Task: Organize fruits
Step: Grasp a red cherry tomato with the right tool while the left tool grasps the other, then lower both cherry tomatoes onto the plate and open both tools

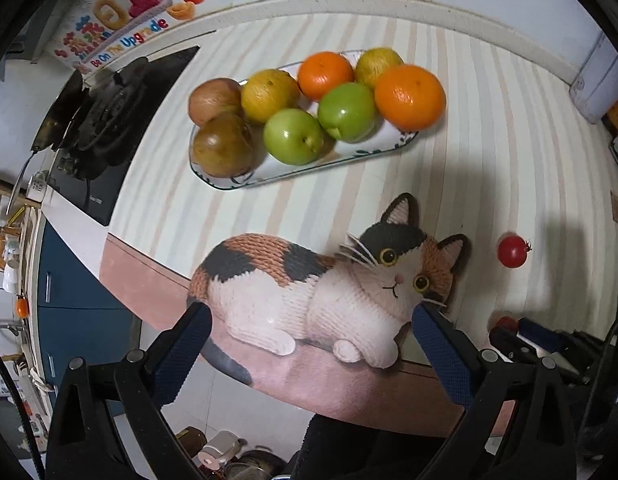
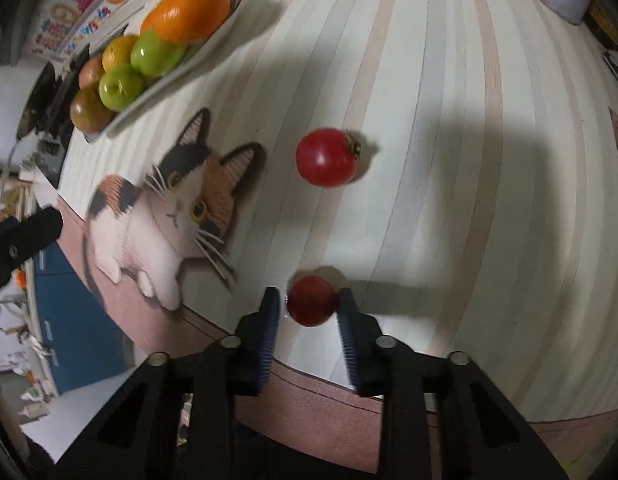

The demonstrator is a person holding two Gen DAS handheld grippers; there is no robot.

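Right gripper [image 2: 309, 304] bracketed the near red fruit [image 2: 312, 301].
Jaws were not visibly clamped; close squarely, gently. Left gripper [image 1: 311, 328] was spread, empty.

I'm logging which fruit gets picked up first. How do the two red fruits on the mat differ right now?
The near red fruit sits between the right gripper fingers; the far red fruit lies free on the striped mat. The far one shows its brown calyx; the near one's isn't visible. Both are round, red and off the fruit plate.
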